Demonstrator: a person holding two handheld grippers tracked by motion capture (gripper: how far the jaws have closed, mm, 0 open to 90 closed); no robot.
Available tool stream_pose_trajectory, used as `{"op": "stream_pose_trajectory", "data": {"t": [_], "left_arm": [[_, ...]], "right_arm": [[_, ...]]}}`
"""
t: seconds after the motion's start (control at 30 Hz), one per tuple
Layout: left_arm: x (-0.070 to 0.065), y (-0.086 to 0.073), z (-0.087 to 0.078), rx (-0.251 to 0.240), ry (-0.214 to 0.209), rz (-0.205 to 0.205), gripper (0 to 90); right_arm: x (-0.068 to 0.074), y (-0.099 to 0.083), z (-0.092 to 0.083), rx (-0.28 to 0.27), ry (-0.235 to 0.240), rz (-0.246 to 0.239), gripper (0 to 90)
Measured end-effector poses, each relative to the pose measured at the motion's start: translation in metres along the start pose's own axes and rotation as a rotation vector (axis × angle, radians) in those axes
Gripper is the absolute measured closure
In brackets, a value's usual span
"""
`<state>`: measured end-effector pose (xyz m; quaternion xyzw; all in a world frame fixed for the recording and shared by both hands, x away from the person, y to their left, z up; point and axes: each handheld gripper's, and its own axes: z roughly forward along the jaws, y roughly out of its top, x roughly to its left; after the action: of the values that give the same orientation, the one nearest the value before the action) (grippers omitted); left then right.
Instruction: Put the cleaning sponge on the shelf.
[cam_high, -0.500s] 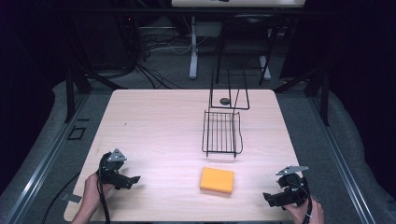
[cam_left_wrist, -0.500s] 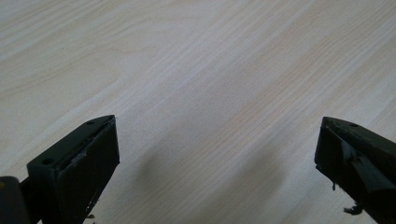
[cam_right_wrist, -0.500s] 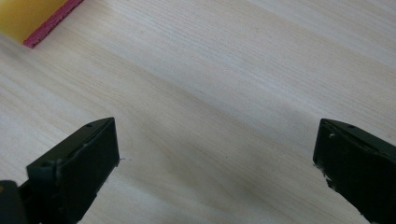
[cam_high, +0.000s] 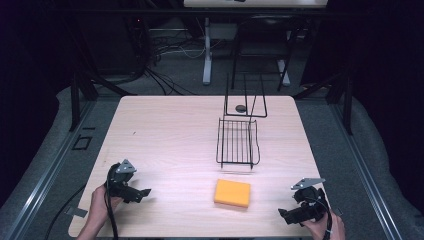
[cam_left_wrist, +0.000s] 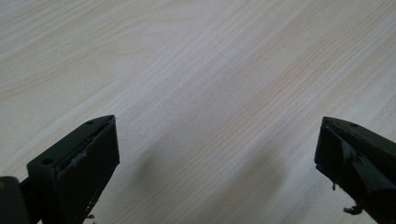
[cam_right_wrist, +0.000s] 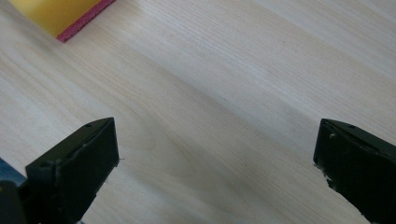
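Orange sponge lies on the bench between my left gripper and right gripper, jaws spread, empty.

A lab or recording studio. A pale wood tabletop stands alone on grey carpet, ringed by black curtains and dark metal frame legs. Loose cables trail over the floor behind it, beside the white leg of another desk.

Sponge: lay on the table, near edge.
Wire rack: stood behind the sponge.
Grippers: left gripper left of sponge, right gripper right.
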<state>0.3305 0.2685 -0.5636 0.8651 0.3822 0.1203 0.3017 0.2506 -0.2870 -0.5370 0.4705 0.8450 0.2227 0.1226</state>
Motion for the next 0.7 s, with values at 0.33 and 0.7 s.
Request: {"op": "stream_pose_trajectory", "data": {"t": [0.33, 0.7], "left_arm": [[-0.001, 0.0, 0.001, -0.008, 0.013, 0.0, 0.0], [-0.002, 0.0, 0.001, -0.009, 0.011, -0.003, 0.0]], "right_arm": [[0.013, 0.008, -0.004, -0.006, 0.0, -0.058, 0.0], [0.023, 0.019, -0.009, -0.013, 0.015, -0.111, 0.0]]}}
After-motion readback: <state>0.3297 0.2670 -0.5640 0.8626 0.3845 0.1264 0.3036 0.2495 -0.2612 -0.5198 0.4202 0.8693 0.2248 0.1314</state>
